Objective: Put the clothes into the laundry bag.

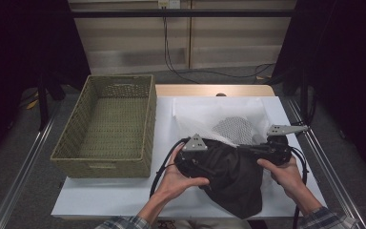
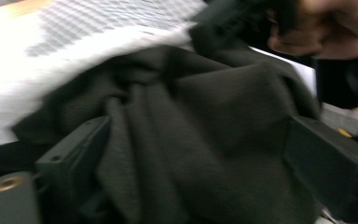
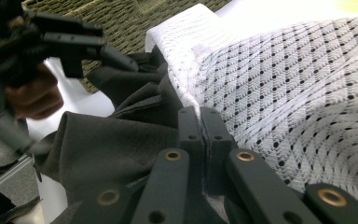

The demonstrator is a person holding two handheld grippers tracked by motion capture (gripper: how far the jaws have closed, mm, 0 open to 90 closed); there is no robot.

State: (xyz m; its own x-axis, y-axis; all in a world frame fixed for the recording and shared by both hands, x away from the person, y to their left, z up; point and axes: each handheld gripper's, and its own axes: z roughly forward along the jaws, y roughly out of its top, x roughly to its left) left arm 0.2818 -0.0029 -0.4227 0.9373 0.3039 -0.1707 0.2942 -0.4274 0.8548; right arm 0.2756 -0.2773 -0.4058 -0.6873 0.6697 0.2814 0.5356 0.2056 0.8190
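A black garment (image 1: 233, 183) lies bunched at the table's front, its upper part against a white mesh bag (image 1: 236, 126). My left gripper (image 1: 208, 160) rests on the garment's left side. In the left gripper view its jaws stand wide open, with the dark cloth (image 2: 191, 116) lying loose between them and the mesh bag (image 2: 74, 37) beyond. My right gripper (image 1: 250, 147) is at the garment's upper right. In the right gripper view it (image 3: 200, 116) is shut, tips at the seam where the mesh bag (image 3: 298, 74) meets the garment (image 3: 107, 149), apparently pinching the bag's edge.
A woven green basket (image 1: 102, 164) stands on the left half of the table, close beside the garment. A white sheet (image 1: 124, 195) covers the tabletop. Metal rails run along both sides of the table. The person's hands enter from the bottom edge.
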